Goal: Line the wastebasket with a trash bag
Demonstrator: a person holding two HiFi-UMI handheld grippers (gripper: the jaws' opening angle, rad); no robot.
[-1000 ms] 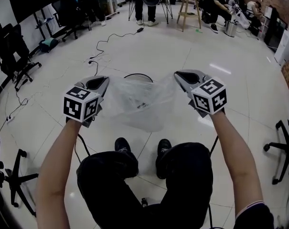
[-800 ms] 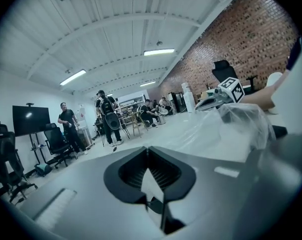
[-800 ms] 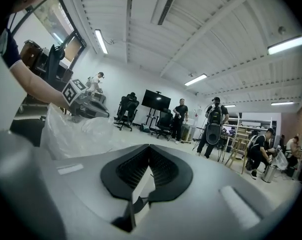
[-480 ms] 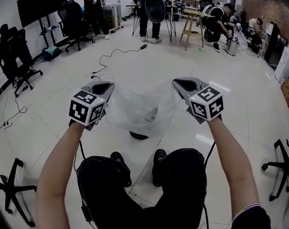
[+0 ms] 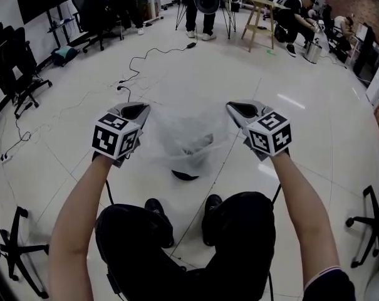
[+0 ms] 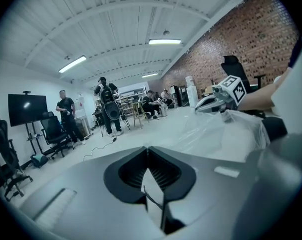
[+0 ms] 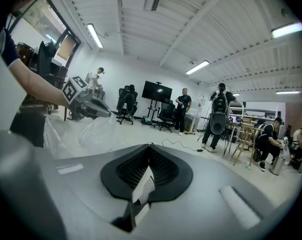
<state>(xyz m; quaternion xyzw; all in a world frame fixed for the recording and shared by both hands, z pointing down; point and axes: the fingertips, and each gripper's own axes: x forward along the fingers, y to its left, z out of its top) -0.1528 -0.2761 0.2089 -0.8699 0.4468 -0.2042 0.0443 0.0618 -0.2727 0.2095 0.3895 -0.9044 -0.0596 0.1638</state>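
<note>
A clear plastic trash bag (image 5: 186,133) hangs stretched between my two grippers above the white tiled floor. My left gripper (image 5: 142,109) is shut on the bag's left edge, and my right gripper (image 5: 233,108) is shut on its right edge. A dark curved part of the wastebasket (image 5: 185,175) shows just under the bag's lower end; the film blurs the rest of it. In the left gripper view the film is pinched in the shut gripper (image 6: 150,173), and the bag (image 6: 218,134) runs to the other gripper. The right gripper view shows that gripper (image 7: 145,180) shut on film too.
My shoes (image 5: 156,207) stand just behind the basket. A black cable (image 5: 136,61) trails over the floor ahead. Office chairs (image 5: 17,68) line the left side, another chair (image 5: 368,221) is at the right. People and a wooden stool (image 5: 255,17) are at the far end.
Both grippers have carried the stretched bag forward, away from my body. The basket's dark rim, first seen above the bag, now shows below it.
</note>
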